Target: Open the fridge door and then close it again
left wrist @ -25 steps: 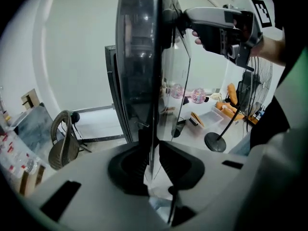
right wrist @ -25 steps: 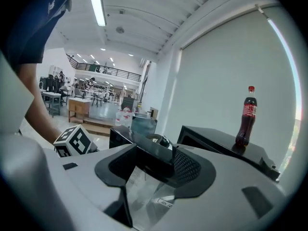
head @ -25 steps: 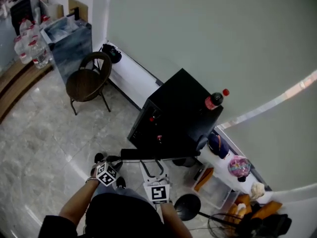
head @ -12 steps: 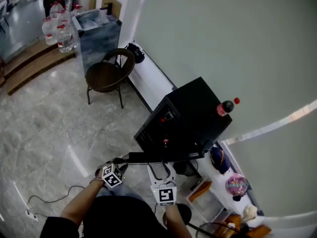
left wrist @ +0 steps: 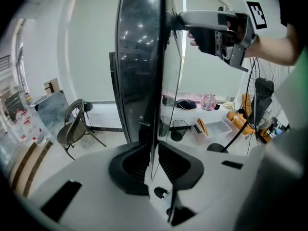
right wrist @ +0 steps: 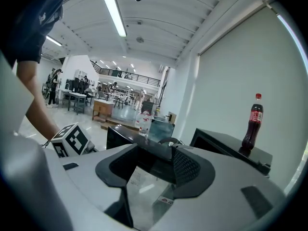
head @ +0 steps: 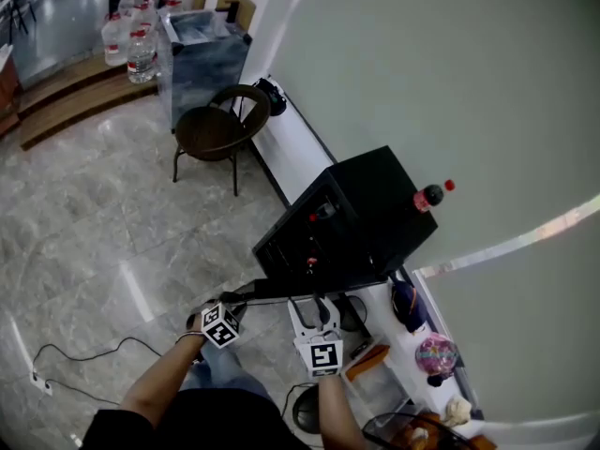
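Grey marble floor (head: 94,214) fills most of the head view, w/ the pale wall (head: 450,64) on the right. The black fridge (head: 375,204) sits at the foot of that wall, in line w/ a low white ledge (head: 295,148). Its inside is dark, w/ a couple of small red spots.

The fridge door (head: 300,289) is open. From above it reads as a dark bar swung out from the cabinet, free end on your side, and both your grippers are on it. A brown chair (head: 217,129) stands further along the ledge, well apart from the fridge.

Your left gripper (head: 232,303) is at the door's outer end. In the left gripper view the jaws (left wrist: 153,146) are nearly together, pinching the thin edge of the door (left wrist: 139,57), which runs upright between the pads.

Your right gripper (head: 317,306) is just beside it, nearer the fridge. In the left gripper view it shows (left wrist: 175,20) reaching onto the door's top edge. In the right gripper view its jaws (right wrist: 151,155) are approx. half apart, w/ the thick door panel (right wrist: 118,134) filling the gap. They seem closed across it.

A cola bottle (head: 429,196) stands upright on the fridge top near the wall, red cap up. It also shows in the right gripper view (right wrist: 252,121).
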Action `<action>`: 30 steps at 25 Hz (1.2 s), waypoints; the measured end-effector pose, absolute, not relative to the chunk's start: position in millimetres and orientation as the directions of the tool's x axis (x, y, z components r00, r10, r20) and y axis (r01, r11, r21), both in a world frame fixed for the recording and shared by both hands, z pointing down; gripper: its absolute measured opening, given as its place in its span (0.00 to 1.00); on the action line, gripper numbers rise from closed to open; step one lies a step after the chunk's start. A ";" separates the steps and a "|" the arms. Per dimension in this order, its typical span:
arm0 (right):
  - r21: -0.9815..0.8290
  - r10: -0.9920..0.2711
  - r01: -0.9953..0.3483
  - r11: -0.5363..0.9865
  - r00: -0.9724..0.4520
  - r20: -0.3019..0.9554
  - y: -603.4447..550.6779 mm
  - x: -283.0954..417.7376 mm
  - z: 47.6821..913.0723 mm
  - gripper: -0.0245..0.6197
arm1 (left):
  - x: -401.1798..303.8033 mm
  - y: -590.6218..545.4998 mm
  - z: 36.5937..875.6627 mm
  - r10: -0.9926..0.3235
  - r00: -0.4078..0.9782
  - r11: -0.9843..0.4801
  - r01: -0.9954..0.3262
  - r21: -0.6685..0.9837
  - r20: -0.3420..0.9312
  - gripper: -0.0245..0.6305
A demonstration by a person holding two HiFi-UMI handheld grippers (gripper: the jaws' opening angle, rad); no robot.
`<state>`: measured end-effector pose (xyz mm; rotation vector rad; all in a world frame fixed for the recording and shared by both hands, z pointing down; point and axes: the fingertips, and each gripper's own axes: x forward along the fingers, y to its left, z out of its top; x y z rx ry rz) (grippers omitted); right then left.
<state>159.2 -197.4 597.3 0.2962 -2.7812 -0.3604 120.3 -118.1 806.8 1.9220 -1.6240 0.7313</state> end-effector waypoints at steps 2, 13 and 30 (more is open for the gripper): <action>0.278 -0.238 -0.157 0.948 -0.927 0.289 -192.9 166.2 601.3 0.38 | 128.9 -111.0 811.8 -0.706 0.129 -0.131 -0.990 0.051 0.697 0.12; 0.267 -0.180 -0.104 0.958 -0.943 0.280 -174.4 200.4 603.9 0.36 | 172.8 -89.0 812.4 -0.702 0.064 -0.057 -0.998 0.033 0.709 0.11; 0.300 -0.028 0.066 0.952 -0.954 0.299 -156.3 249.2 604.4 0.33 | 240.5 -67.8 813.8 -0.687 -0.015 0.058 -0.998 0.034 0.726 0.10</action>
